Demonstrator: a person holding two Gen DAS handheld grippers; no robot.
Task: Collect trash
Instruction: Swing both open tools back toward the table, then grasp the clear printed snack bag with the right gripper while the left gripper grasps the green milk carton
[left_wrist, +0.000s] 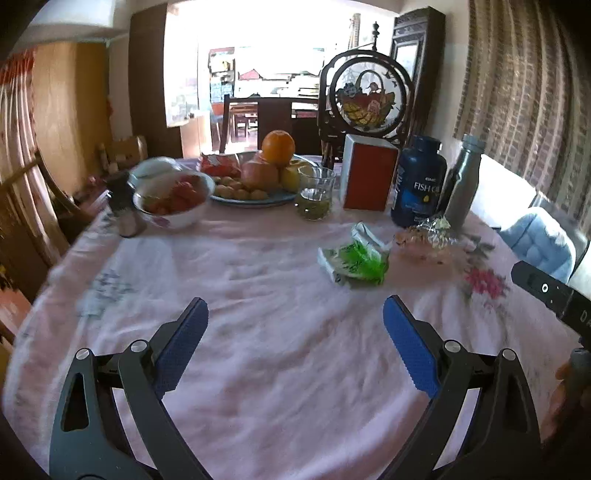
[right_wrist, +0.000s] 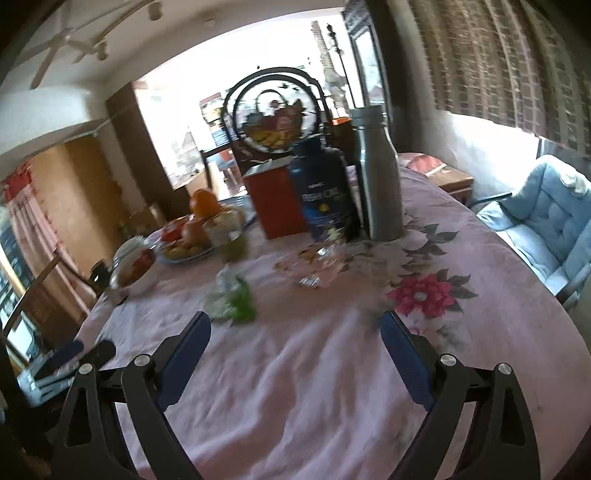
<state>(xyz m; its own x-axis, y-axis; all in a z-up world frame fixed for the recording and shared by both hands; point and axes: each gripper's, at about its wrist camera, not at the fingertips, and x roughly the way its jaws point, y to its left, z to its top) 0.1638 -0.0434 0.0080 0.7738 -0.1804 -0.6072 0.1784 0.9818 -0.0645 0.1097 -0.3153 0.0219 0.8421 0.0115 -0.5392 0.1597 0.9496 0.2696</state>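
Both my left gripper (left_wrist: 295, 317) and right gripper (right_wrist: 295, 328) were spread wide and held nothing above the tablecloth (left_wrist: 258, 332). The green wrapper (left_wrist: 356, 260) lay ahead of the left fingers, slightly right. The crumpled foil wrapper (right_wrist: 314, 266) sat further ahead of the right gripper, just before the fish oil bottle (right_wrist: 325, 199).

Table, pink floral cloth (left_wrist: 258, 350): green wrapper (left_wrist: 354, 260), foil wrapper (left_wrist: 428, 236), glass (left_wrist: 316, 194), fruit plate (left_wrist: 251, 199), bowl (left_wrist: 173, 203), bottles.
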